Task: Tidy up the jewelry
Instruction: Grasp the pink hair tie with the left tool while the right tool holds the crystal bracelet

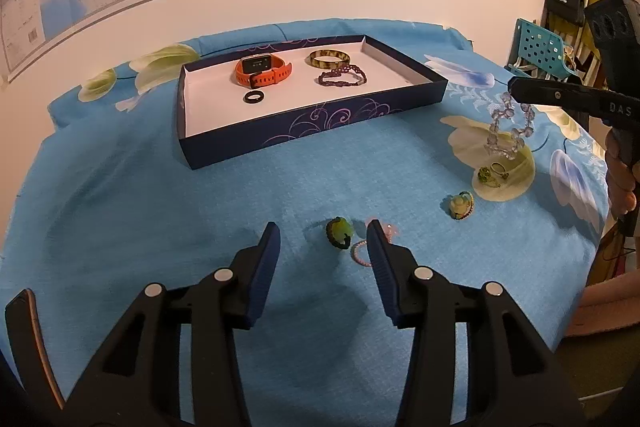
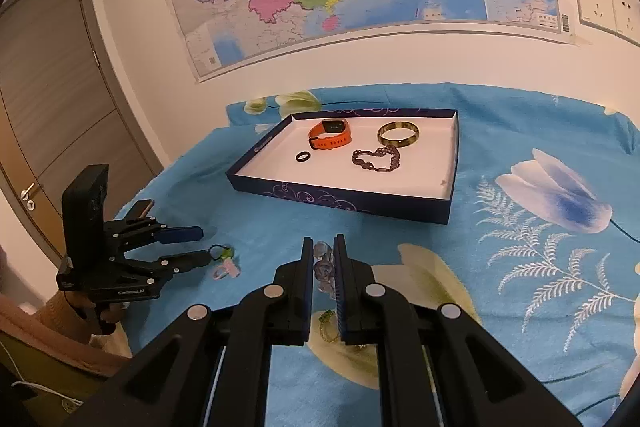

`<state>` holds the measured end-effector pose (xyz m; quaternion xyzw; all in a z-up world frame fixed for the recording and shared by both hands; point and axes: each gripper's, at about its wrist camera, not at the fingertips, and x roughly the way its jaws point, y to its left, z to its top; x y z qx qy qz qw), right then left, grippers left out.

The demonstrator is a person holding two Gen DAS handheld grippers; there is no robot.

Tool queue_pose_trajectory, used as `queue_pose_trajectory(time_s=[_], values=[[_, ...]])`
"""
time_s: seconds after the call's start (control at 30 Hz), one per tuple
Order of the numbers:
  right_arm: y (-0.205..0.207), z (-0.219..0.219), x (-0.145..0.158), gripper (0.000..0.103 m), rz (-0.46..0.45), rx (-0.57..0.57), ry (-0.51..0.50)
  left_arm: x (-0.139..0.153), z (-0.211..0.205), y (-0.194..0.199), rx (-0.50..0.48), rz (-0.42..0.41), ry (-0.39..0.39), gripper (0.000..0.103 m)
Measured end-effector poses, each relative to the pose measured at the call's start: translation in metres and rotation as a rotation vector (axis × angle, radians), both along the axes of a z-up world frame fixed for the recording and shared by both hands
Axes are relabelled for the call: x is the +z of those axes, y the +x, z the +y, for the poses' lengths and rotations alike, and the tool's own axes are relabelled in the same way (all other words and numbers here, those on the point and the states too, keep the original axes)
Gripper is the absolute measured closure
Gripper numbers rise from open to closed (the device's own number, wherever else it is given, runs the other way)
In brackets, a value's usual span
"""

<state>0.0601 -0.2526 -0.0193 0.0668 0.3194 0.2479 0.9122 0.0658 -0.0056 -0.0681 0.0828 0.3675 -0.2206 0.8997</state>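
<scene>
A dark blue box (image 1: pixel 320 119) (image 2: pixel 352 197) with a white floor holds an orange watch (image 1: pixel 262 71), an amber bangle (image 1: pixel 329 58), a dark bead bracelet (image 1: pixel 342 77) and a black ring (image 1: pixel 255 97). My left gripper (image 1: pixel 323 227) (image 2: pixel 200 245) is partly open, low over the blue cloth. A green hair tie (image 1: pixel 340 233) (image 2: pixel 224 251) lies just ahead of its tips, and a pink ring (image 1: pixel 362 251) sits beside the right finger. My right gripper (image 2: pixel 322 247) (image 1: pixel 514 91) is shut on a clear bead bracelet (image 1: pixel 508 131) (image 2: pixel 322 269), which hangs above the cloth.
Green and gold rings (image 1: pixel 494 175) and a yellow-green ornament (image 1: pixel 460 205) lie on the flowered cloth, right of the box. A wall with a map runs behind the table. A teal chair (image 1: pixel 540 51) and hanging bags stand past the right edge, a door (image 2: pixel 52 99) at left.
</scene>
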Motion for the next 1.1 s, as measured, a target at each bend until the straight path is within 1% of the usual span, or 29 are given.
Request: queue_pose_trajectory(time_s=[0.17,0.3,0.43,0.53,0.63,0.73,0.83,0.87,0.9,0.97,1.03,1.07,1.1], values=[[0.003,0.000,-0.002,0.095,0.007,-0.002,0.006,0.002,-0.002,-0.004,-0.019,0.000,-0.012,0.061],[0.003,0.000,-0.003,0.095,0.007,-0.006,0.011,0.004,-0.014,-0.013,-0.075,-0.007,-0.013,0.061],[0.003,0.000,-0.004,0.095,0.012,-0.007,0.013,0.001,-0.025,-0.018,-0.112,0.006,-0.003,0.061],[0.004,-0.001,-0.005,0.095,0.015,-0.007,0.016,-0.005,-0.030,-0.016,-0.113,0.036,0.006,0.062],[0.004,0.000,-0.006,0.095,0.017,-0.004,0.020,-0.011,-0.033,-0.011,-0.102,0.070,0.018,0.066],[0.005,0.001,-0.007,0.095,0.017,0.000,0.023,-0.014,-0.033,-0.004,-0.076,0.085,0.025,0.066],[0.007,0.002,-0.007,0.095,0.017,0.007,0.030,-0.015,-0.034,0.001,-0.073,0.090,0.026,0.066],[0.007,0.003,-0.008,0.095,0.017,0.008,0.030,-0.015,-0.034,0.001,-0.073,0.088,0.030,0.068],[0.008,0.003,-0.007,0.095,0.015,0.011,0.032,-0.015,-0.035,0.001,-0.073,0.086,0.033,0.075],[0.008,0.004,-0.006,0.095,0.011,0.014,0.032,-0.015,-0.035,0.001,-0.069,0.085,0.035,0.081],[0.009,0.006,-0.005,0.095,0.006,0.016,0.032,-0.014,-0.033,0.002,-0.056,0.085,0.028,0.090],[0.009,0.007,-0.004,0.095,0.004,0.018,0.032,-0.014,-0.032,0.003,-0.052,0.088,0.022,0.096],[0.010,0.007,-0.004,0.095,0.003,0.019,0.031,-0.014,-0.031,0.003,-0.050,0.090,0.015,0.097]])
